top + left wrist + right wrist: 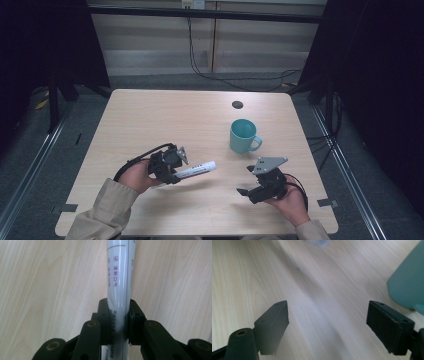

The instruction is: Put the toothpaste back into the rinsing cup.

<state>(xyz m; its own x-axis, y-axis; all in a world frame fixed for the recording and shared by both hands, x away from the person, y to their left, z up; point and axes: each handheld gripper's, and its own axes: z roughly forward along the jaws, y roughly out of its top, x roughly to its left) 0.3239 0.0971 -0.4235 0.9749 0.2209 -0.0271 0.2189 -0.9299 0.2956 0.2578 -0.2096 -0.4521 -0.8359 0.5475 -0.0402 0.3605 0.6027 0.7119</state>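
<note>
Purple print (115, 272) on clamped white tube (120, 290)

White printed tube (196, 171), near level, clamped above tabletop.

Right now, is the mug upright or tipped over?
Upright: the mug stands on the table with its open mouth facing up.

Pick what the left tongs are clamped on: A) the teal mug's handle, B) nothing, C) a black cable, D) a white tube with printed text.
D: the left tongs press from both sides on the white tube, which sticks out past them above the table.
</note>
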